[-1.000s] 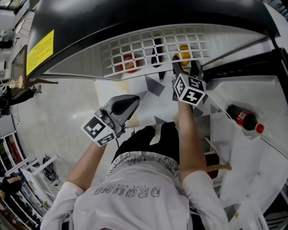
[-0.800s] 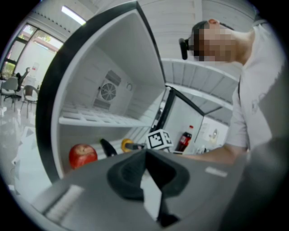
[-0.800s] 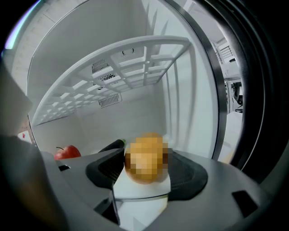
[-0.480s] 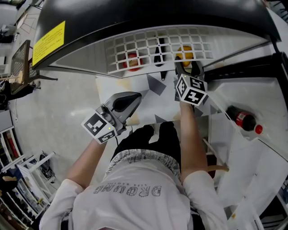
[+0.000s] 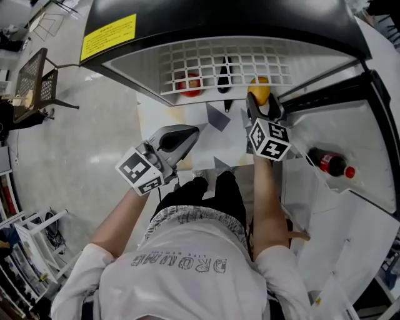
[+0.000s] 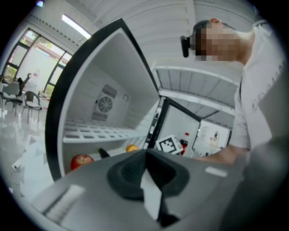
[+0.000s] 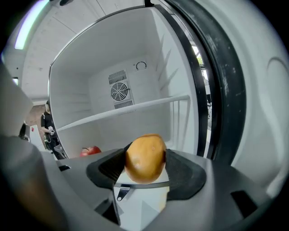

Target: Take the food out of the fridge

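The fridge stands open, with a white wire shelf (image 5: 187, 62) over its lower compartment. My right gripper (image 5: 261, 101) is shut on a yellow-orange fruit (image 5: 260, 89) at the front edge of that compartment. In the right gripper view the fruit (image 7: 145, 158) sits squeezed between both dark pads, with my right gripper (image 7: 145, 168) level. A red apple (image 5: 189, 83) and a black elongated item (image 5: 225, 75) lie under the shelf. My left gripper (image 5: 184, 134) hangs shut and empty outside the fridge, at the left. In the left gripper view the apple (image 6: 81, 160) shows past my left gripper (image 6: 145, 169).
The fridge door is swung open at the right, and a cola bottle (image 5: 331, 164) with a red cap lies in its rack. The black fridge top (image 5: 206, 19) overhangs the shelf. A metal chair (image 5: 34, 84) stands on the floor at the far left.
My right gripper has drawn back from under the wire shelf, bringing the yellow-orange fruit with it. The left gripper has barely moved.
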